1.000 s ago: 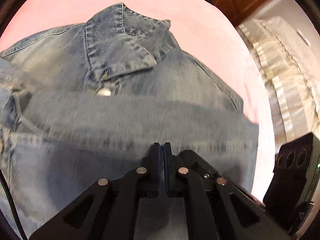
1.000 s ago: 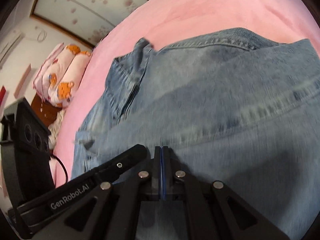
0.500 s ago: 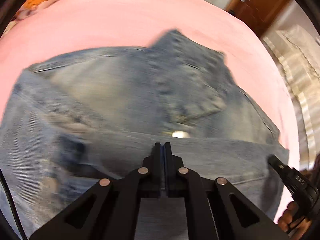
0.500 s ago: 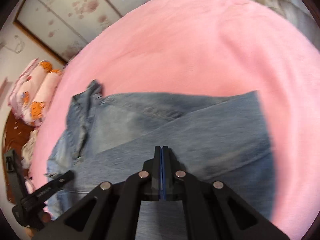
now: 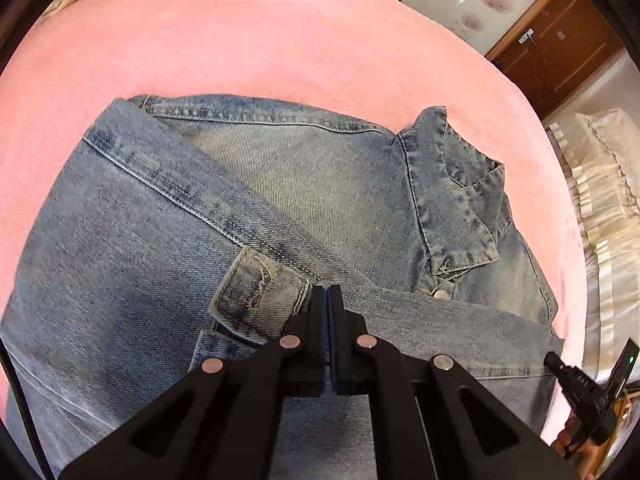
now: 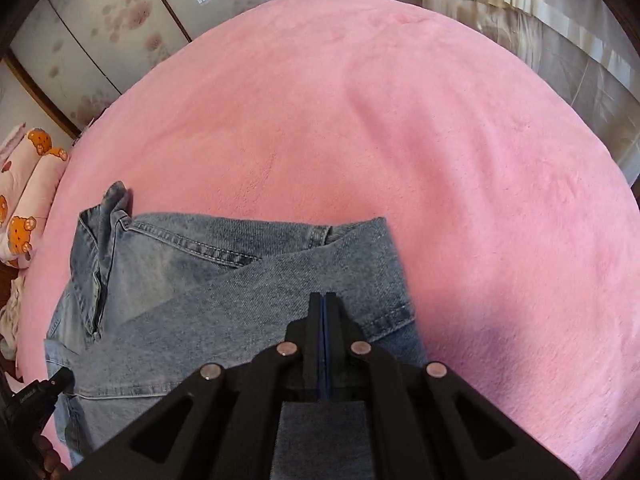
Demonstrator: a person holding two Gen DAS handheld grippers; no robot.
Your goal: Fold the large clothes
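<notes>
Left gripper jaws clamped together on a fold of the washed blue denim jacket; right gripper likewise pinched closed on the denim. Jacket lies on the pink fleece bedspread, lower part folded up over the body. Collar exposed, sleeve cuff just left of the left jaws.

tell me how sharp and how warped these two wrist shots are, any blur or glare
Left wrist view: sharp, the denim jacket weave and stitching read clearly, no motion blur; fisheye bows the pink bedspread into a dome, black corners vignette. Right wrist view: equally crisp, same bulging distortion; soft even daylight, no harsh glare, only a faint shadow under the shut tongs.
</notes>
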